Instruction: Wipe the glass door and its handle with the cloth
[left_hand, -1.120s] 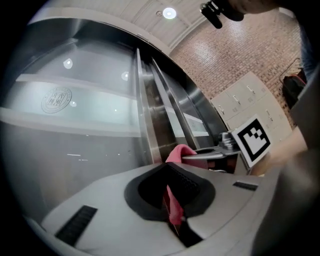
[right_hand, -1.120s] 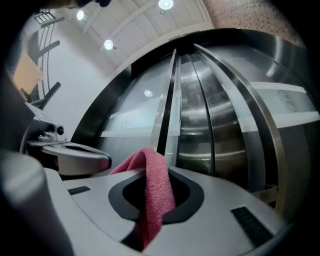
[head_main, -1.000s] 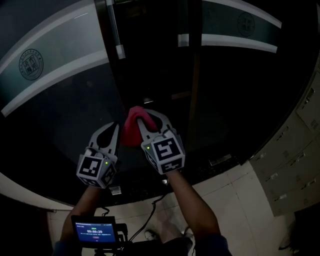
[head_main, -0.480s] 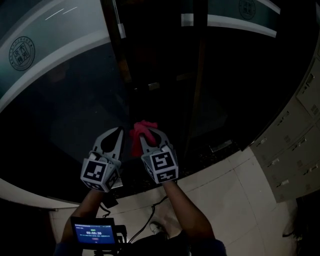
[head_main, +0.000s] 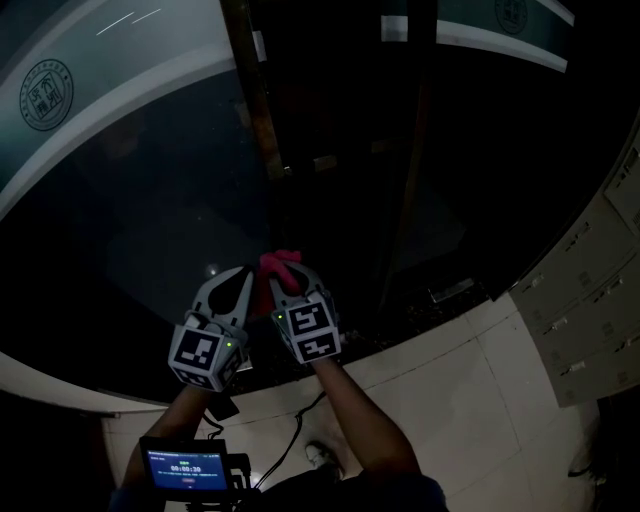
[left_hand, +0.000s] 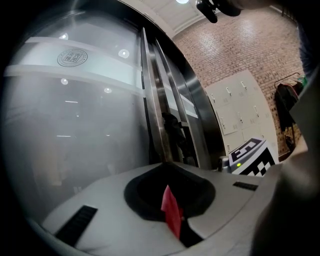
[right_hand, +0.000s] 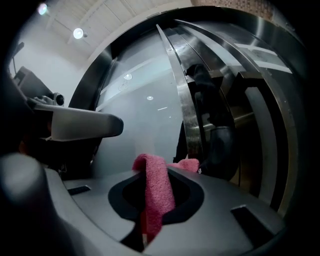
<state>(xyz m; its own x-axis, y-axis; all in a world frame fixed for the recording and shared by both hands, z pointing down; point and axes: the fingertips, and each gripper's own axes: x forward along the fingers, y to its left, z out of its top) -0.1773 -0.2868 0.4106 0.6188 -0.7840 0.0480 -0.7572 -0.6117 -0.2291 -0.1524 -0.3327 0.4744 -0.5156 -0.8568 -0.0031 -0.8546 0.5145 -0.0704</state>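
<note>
The cloth (right_hand: 155, 192), pink and nubby, hung over and was pinched between the clenched jaws of the right hand-held gripper (head_main: 288, 278), probably so that a soft fold faced the glass for wiping. Just left of it the left hand-held gripper (head_main: 238, 275) was closed too, with only a thin red sliver at its seam. Both forearms reached forward side by side, low before the glass door (head_main: 130, 220). Its handle (right_hand: 184, 107) stood farther off, untouched.
</note>
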